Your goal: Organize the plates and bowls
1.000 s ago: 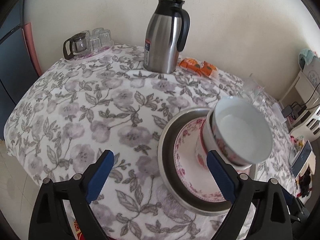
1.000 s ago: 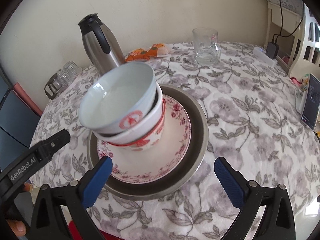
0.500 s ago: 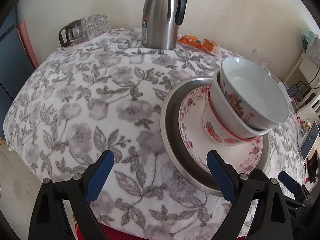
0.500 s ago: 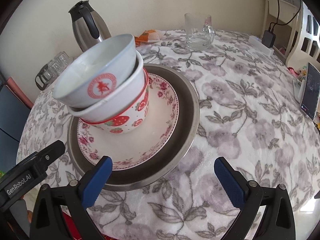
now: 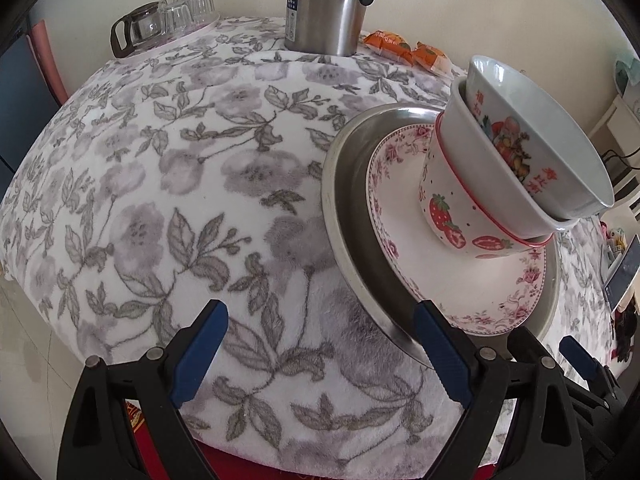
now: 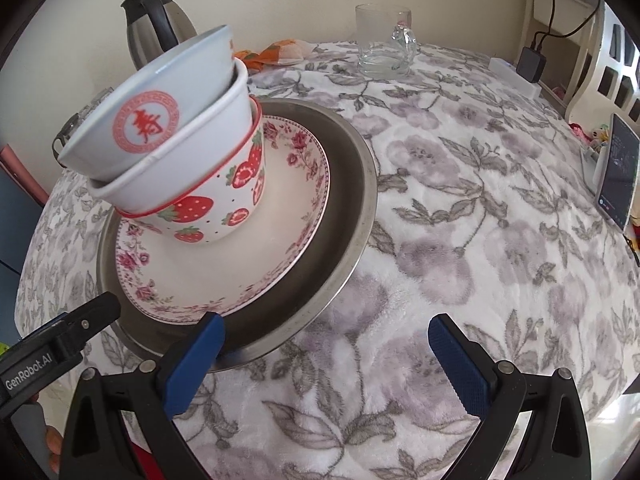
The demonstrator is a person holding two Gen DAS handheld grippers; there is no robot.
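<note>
Three stacked bowls (image 6: 168,148), red 寿 emblem, "GenRobot.AI" on left gripper (image 6: 60,354)

Three bowls (image 6: 168,148) are sitting nested on two stacked plates (image 6: 280,264); one steel flask (image 5: 328,4), one glass mug (image 6: 384,42) and two orange packets (image 5: 408,50) are standing by.
</note>
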